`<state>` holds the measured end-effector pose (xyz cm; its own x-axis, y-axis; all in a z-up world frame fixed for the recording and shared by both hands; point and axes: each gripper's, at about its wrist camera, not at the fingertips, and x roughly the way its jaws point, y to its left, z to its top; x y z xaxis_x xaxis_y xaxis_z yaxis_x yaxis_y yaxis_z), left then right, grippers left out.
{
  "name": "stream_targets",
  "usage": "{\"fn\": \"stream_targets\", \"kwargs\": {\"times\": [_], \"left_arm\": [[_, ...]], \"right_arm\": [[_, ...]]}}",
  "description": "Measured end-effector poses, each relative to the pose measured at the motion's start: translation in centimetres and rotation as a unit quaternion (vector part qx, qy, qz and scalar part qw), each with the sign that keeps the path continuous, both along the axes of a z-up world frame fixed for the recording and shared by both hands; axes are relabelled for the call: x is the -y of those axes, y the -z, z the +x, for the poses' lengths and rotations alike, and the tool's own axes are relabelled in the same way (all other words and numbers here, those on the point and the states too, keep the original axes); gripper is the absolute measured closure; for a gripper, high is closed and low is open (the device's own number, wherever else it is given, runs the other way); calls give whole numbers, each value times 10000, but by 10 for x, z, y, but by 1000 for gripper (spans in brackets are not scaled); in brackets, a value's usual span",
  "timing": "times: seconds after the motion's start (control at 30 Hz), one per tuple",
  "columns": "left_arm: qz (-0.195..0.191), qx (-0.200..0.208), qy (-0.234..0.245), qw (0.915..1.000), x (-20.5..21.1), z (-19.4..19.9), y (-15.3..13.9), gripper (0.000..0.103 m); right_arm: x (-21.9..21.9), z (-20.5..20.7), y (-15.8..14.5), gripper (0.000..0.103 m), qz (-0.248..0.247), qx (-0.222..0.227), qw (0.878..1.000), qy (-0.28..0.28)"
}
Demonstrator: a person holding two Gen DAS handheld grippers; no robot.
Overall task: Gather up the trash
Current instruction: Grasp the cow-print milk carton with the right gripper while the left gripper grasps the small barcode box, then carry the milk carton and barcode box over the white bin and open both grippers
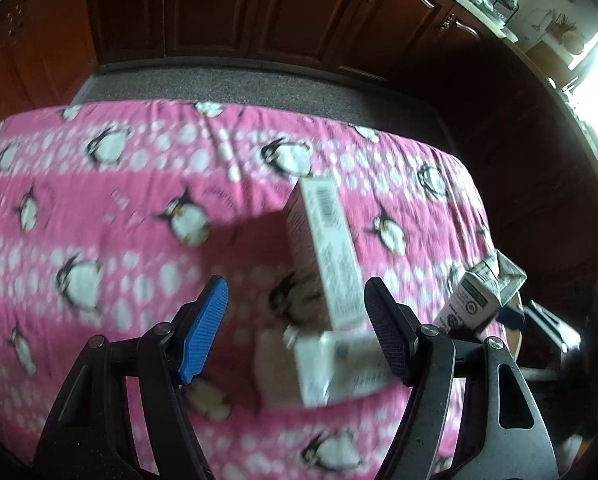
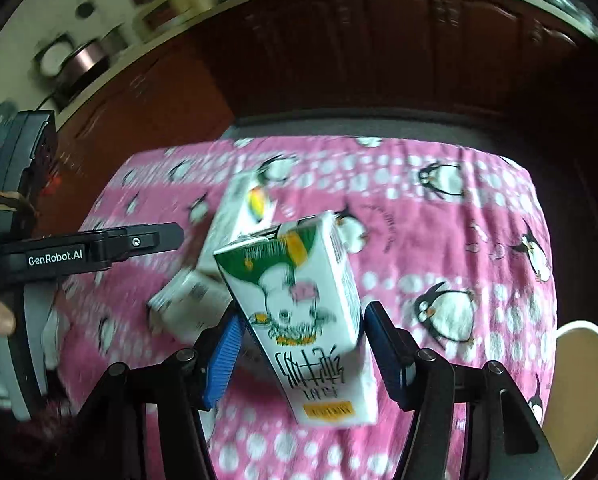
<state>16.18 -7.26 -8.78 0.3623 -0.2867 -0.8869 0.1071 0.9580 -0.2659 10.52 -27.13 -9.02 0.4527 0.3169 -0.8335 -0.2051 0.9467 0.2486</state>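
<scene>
The right gripper (image 2: 301, 354) is pinching a milk carton (image 2: 299, 316) between its jaws, lifted above the penguin-print cloth (image 2: 439, 240) on the counter. The left gripper (image 1: 295, 332) is hanging with jaws spread over two white cartons (image 1: 331, 256), which are lying ahead of and between the jaws. Such cartons are probably empty, light and crushable; gripping across the flat sides, gently, looks best.

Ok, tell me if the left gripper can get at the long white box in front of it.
Probably yes. The left gripper is open, the long white box lies on the penguin cloth just ahead of its fingertips, leaning on a second box, and nothing blocks the way.
</scene>
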Motion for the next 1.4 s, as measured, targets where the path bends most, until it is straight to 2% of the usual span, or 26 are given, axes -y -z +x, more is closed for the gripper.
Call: {"fn": "stream_targets", "kwargs": {"times": [0.1, 0.23, 0.4, 0.43, 0.47, 0.53, 0.6, 0.67, 0.9, 1.07, 1.27, 1.4], "left_arm": [[212, -119, -33, 9997, 16, 19, 13, 33], [353, -257, -58, 9990, 28, 29, 28, 33], [395, -303, -19, 9988, 36, 35, 37, 35], [408, -285, 33, 9988, 37, 34, 38, 42], [423, -299, 114, 9986, 40, 34, 40, 55], [453, -349, 196, 9982, 44, 34, 44, 71], [496, -289, 254, 9980, 47, 32, 46, 72], [483, -224, 311, 9981, 46, 31, 45, 78], [364, 65, 310, 9988, 33, 24, 21, 78], [402, 351, 426, 9977, 32, 12, -2, 78], [284, 569, 654, 9958, 35, -9, -26, 78], [245, 685, 877, 9935, 48, -28, -39, 78]], "right_arm": [[4, 9, 4, 46, -100, 20, 9997, 232], [10, 17, 12, 47, 26, -69, 9992, 392], [22, 26, 20, 47, 47, -185, 9988, 458], [22, 27, 22, 47, 25, -231, 9987, 456], [22, 29, 26, 47, -18, -252, 9985, 487], [23, 31, 33, 47, -136, -352, 9978, 543], [23, 30, 38, 47, -161, -454, 9972, 571], [21, 26, 38, 47, -231, -437, 9973, 548], [16, 20, 46, 45, -413, -581, 9963, 480], [18, 4, 41, 48, -469, -427, 9964, 571], [36, -16, 14, 49, -66, -36, 9968, 800], [50, -27, -6, 49, 14, 157, 9958, 904]]}}
